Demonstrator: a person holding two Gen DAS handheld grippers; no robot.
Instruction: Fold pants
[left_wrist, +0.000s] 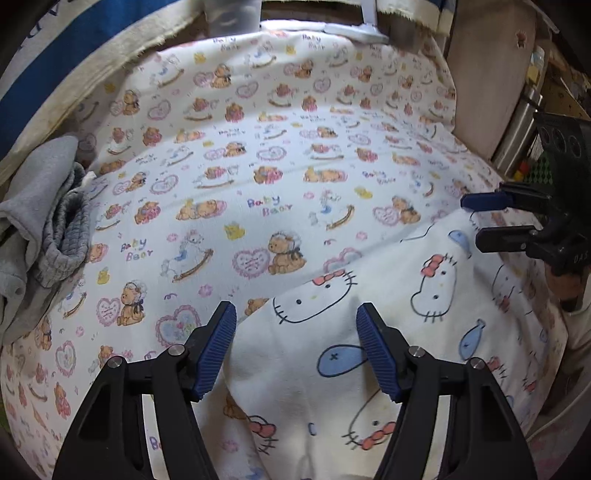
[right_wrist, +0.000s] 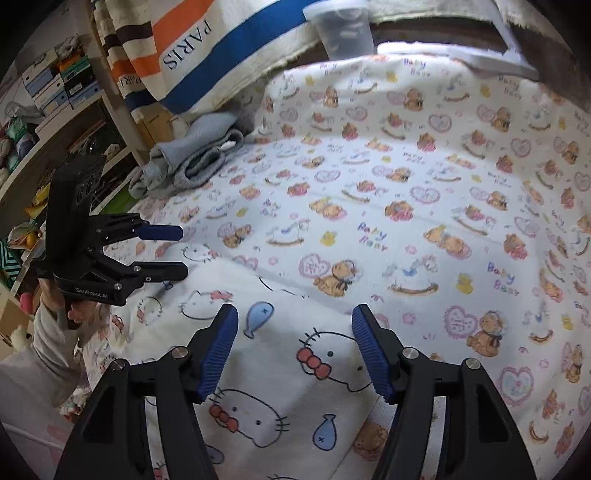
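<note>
This is a home, likely a bedroom or storeroom: a bear-printed "Baby Bear" sheet (right_wrist: 406, 206) covers the work surface, a striped "PARIS" towel (right_wrist: 192, 59) hangs behind it, and shelves (right_wrist: 55, 122) hold stacked shoe boxes (right_wrist: 55, 83) and soft toys.

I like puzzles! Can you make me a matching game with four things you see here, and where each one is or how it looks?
Things:
1. White cat-and-fish print pants
2. Crumpled grey knit clothes
3. Striped cloth with the word PARIS
4. Left gripper

Descriptions:
A. piled at the far left side of the bear-print sheet
B. hanging behind the sheet
C. jaws open, nothing pinched
D. spread flat right under both grippers

Pairs: 1-D, 2-A, 3-B, 4-C
</note>
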